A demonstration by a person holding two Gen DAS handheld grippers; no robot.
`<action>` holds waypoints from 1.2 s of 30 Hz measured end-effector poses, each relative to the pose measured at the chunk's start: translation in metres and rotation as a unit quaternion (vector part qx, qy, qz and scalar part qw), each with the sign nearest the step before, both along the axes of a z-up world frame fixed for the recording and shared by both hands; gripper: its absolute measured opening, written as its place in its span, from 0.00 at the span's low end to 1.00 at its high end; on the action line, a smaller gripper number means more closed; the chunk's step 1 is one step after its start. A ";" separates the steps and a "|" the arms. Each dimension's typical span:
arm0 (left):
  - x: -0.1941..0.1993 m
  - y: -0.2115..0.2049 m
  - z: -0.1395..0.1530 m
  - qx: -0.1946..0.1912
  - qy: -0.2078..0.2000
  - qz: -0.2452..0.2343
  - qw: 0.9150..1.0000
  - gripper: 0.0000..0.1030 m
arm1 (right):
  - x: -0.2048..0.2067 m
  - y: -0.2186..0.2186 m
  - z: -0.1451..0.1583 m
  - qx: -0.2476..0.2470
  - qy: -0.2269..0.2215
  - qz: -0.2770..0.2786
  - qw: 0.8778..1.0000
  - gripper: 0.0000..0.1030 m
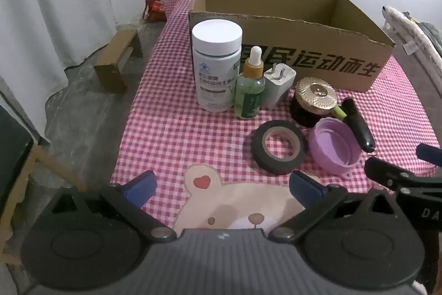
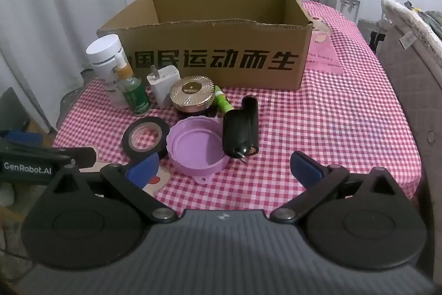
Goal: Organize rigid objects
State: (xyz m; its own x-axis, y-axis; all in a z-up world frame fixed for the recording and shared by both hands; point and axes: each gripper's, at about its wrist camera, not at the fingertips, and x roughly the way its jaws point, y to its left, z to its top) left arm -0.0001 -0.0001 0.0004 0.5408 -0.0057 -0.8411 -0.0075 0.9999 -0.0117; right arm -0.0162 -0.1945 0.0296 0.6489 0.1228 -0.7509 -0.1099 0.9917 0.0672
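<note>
Both sets of jaws spread wide, nothing held. Left gripper [image 1: 222, 188] hovers short of the black tape roll [image 1: 277, 147]; right gripper [image 2: 224, 166] sits just behind the purple lid [image 2: 196, 146], black case [image 2: 241, 129] beside it. Behind them: gold-lid jar [image 2: 192, 95], white charger [image 2: 163, 85], dropper bottle [image 2: 134, 93], white pill bottle [image 2: 107, 65], all clustered in front of the cardboard box [image 2: 210, 60], which looks empty. I'd take the near items first: pinch the lid across its rim wall, lift clear over the box's front edge, don't knock the tall bottles
</note>
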 end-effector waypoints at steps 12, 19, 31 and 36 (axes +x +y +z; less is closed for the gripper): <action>-0.004 -0.002 0.003 0.001 -0.010 0.000 1.000 1.00 | 0.001 0.001 0.004 0.003 -0.001 0.001 1.000 0.99; 0.002 0.002 0.002 -0.004 -0.005 0.005 1.000 1.00 | 0.003 0.004 0.004 0.004 0.003 0.001 1.000 0.99; 0.000 0.002 0.002 0.002 -0.005 0.002 1.000 1.00 | 0.002 0.004 0.006 0.001 0.000 0.001 1.000 0.99; 0.000 0.003 0.002 0.003 -0.005 0.002 1.000 1.00 | 0.003 0.006 0.006 0.000 -0.001 0.003 1.000 0.99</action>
